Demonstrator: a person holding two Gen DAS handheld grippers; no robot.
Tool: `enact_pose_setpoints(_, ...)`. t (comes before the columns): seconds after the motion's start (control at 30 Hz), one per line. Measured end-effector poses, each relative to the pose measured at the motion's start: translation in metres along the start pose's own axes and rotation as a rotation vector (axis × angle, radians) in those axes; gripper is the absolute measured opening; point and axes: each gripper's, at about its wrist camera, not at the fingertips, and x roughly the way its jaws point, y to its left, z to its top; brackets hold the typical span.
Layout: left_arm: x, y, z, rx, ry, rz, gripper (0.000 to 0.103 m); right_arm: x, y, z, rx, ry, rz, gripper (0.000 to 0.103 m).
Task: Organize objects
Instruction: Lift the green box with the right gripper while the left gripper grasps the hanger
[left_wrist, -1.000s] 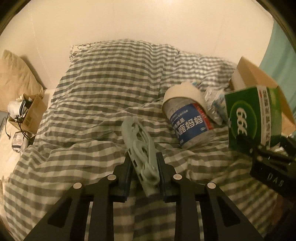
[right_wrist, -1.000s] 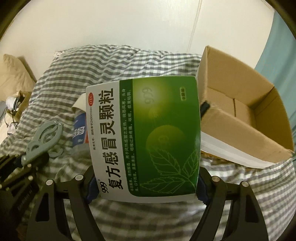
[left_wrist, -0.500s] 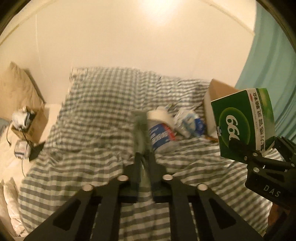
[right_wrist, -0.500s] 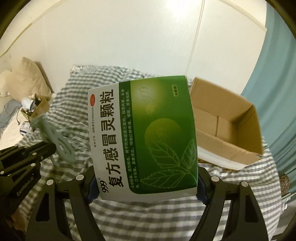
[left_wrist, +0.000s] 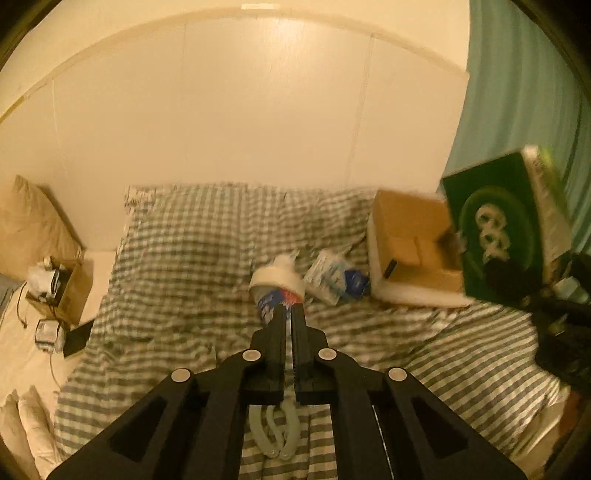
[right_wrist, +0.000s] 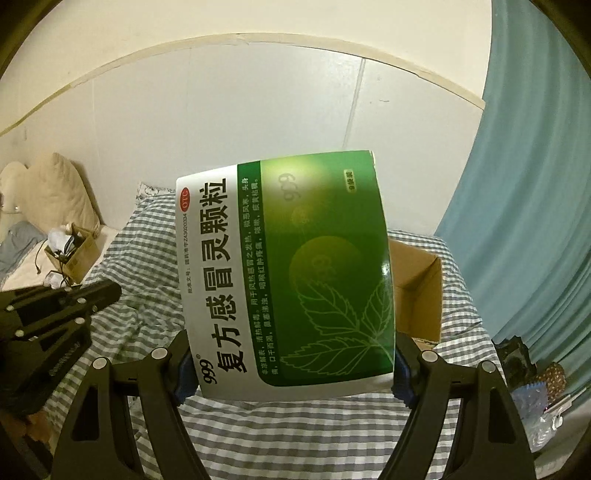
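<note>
Left wrist view: left gripper (left_wrist: 289, 314) fingers nearly together, pale clip (left_wrist: 274, 430) seems pinched low between them; bottle (left_wrist: 276, 288) and packet (left_wrist: 334, 277) still loose on bed beside cardboard box (left_wrist: 410, 247). Right wrist view: right gripper (right_wrist: 291, 363) clamps green medicine box (right_wrist: 284, 273) mid-air, not boxed yet.

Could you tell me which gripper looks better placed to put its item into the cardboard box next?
Right, probably. The right gripper grips the green box directly in front of the open cardboard box. The left gripper holds the clip over mid-bed, farther away.
</note>
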Motion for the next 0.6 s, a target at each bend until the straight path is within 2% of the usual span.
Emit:
enact_pose_setpoints(0.07, 0.017, 0.002, -0.012, -0.01, 0.051, 0.013, 0.012, 0.005, 0.0, -0.003, 0.004, 0.01, 0.007, 0.079)
enact_pose_setpoints(0.1, 0.024, 0.004, -0.018, -0.019, 0.073, 0.014, 0.026, 0.009, 0.0, -0.006, 0.004, 0.019, 0.012, 0.079)
enact_pose_setpoints(0.13, 0.035, 0.007, -0.027, -0.034, 0.102, 0.019, 0.045, 0.012, -0.003, -0.01, 0.003, 0.027, 0.017, 0.079)
enact_pose_setpoints(0.2, 0.049, 0.013, -0.043, -0.057, 0.136, 0.03, 0.062, 0.023, -0.001, -0.018, 0.002, 0.051, 0.031, 0.079)
enact_pose_setpoints(0.4, 0.09, 0.016, -0.08, -0.065, 0.27, 0.014, 0.062, 0.058, -0.004, -0.039, 0.017, 0.124, 0.054, 0.079)
enact_pose_setpoints(0.53, 0.104, 0.011, -0.089, -0.041, 0.302, 0.02, 0.073, 0.07, -0.004, -0.044, 0.018, 0.145, 0.049, 0.079)
enact_pose_setpoints(0.6, 0.107, 0.011, -0.091, -0.042, 0.311, 0.014, 0.075, 0.072, -0.005, -0.044, 0.021, 0.149, 0.048, 0.079)
